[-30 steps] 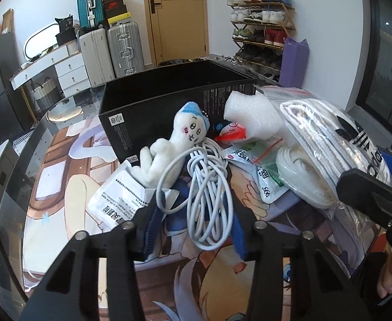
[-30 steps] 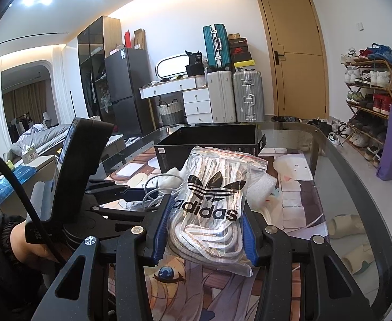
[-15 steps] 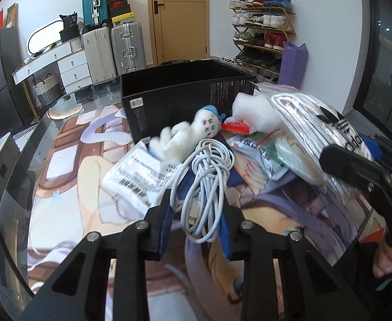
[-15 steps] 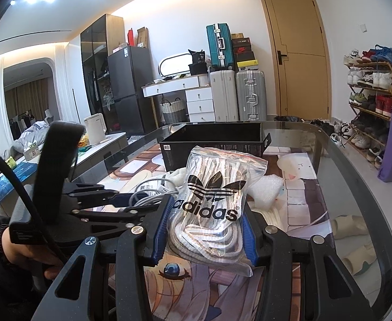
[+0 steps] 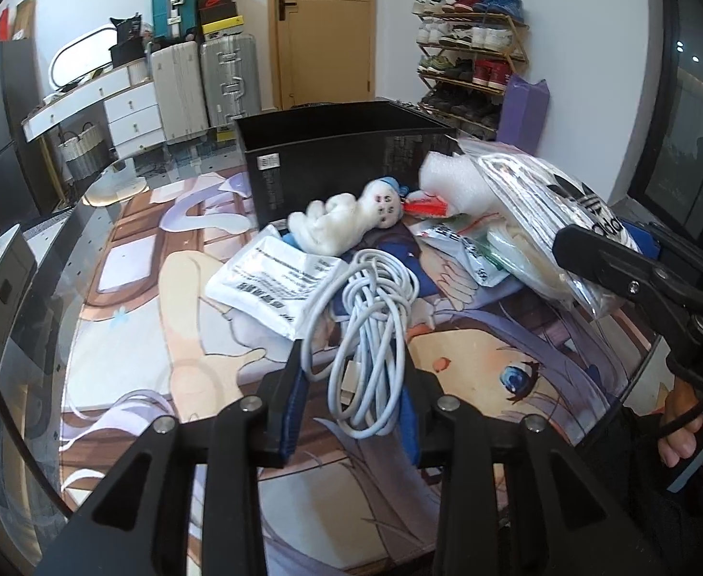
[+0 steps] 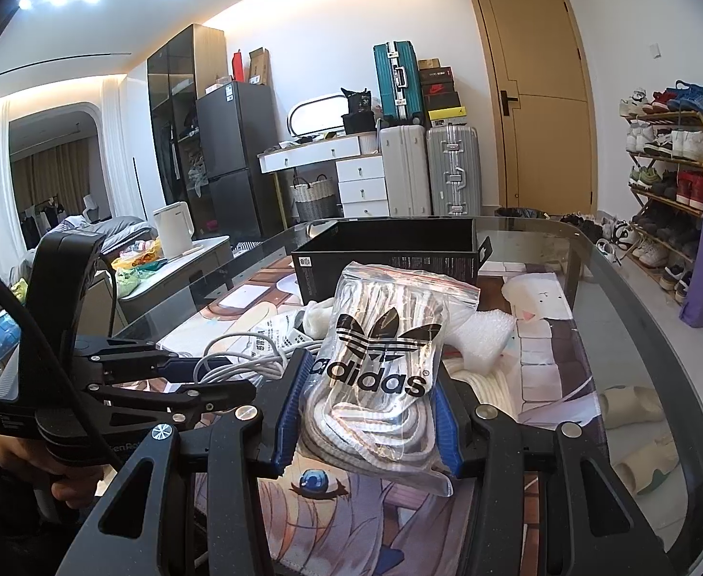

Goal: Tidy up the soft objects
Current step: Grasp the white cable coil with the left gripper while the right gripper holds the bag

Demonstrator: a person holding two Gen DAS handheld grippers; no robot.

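Note:
My left gripper is shut on a coiled white cable and holds it above the printed mat. My right gripper is shut on a clear Adidas zip bag of white laces, held up off the table; the bag also shows at the right of the left wrist view. A white plush doll with a blue cap lies in front of the open black box. White foam wrap and flat white packets lie near it.
The glass table edge curves along the right. A red-and-white packet and a green-printed bag lie by the foam. Suitcases, a dresser and a shoe rack stand beyond the table.
My left gripper has lifted the cable and pulled it back from the plush doll, which tipped over onto its side. The right gripper stays shut on the bag, almost still.

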